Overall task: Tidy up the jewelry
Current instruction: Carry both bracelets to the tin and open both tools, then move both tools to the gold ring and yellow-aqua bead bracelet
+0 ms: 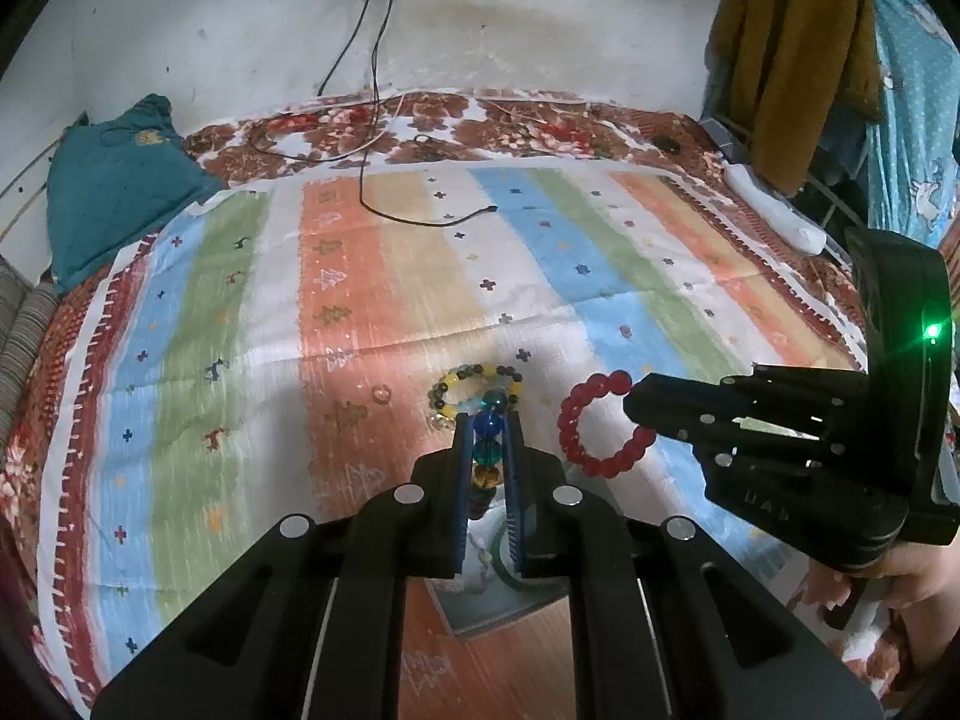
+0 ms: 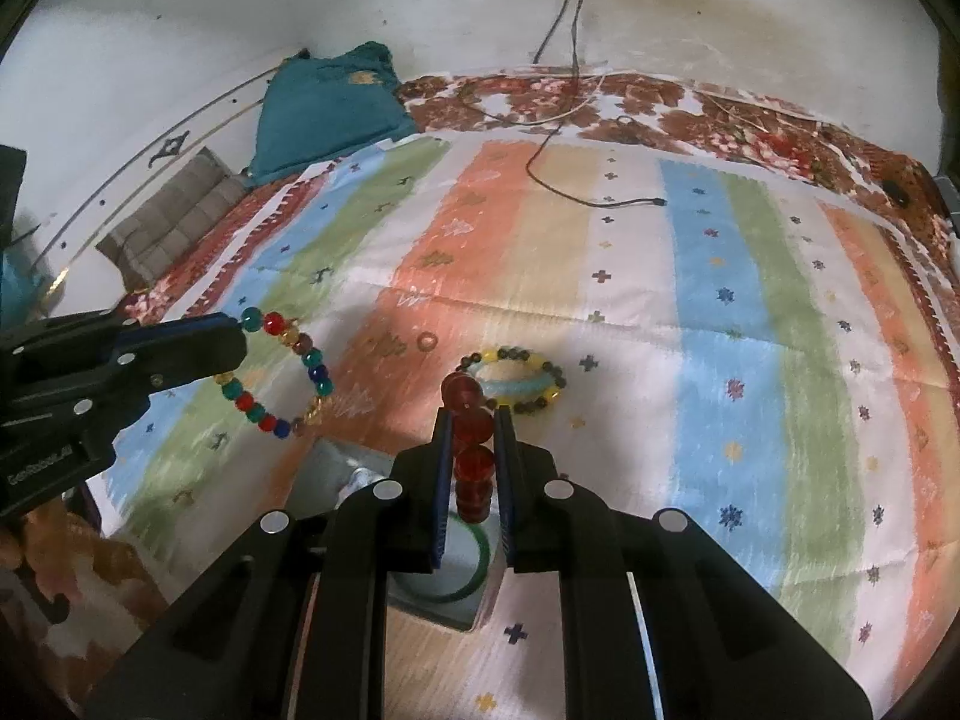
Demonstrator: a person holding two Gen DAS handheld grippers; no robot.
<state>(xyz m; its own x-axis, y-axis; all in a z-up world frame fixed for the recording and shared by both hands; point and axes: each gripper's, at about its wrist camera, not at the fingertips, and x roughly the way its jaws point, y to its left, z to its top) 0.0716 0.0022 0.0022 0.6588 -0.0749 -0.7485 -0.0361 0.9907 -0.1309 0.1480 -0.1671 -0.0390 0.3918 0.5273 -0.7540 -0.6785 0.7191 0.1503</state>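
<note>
A multicoloured bead bracelet (image 2: 282,375) hangs in the air from the left gripper (image 1: 487,420), whose jaws are pressed together on a run of its beads; in the left wrist view blue, green and amber beads sit in line between the blue pads. A red bead bracelet (image 1: 600,429) is pinched the same way by the right gripper (image 2: 474,417), its loop hanging free beyond the tips.

Just past both grippers, a yellow-and-dark bead bracelet (image 2: 516,381) lies on the striped cloth (image 2: 690,312) with a pale green bangle (image 2: 510,387) inside it. A small ring (image 2: 427,342) lies nearby on the orange stripe.

Beneath the grippers stands a grey box (image 2: 342,468) holding a green bangle (image 2: 474,564).

A black cable (image 2: 576,192) trails across the cloth from the wall, and a teal pillow (image 2: 330,108) rests at the far left corner.
</note>
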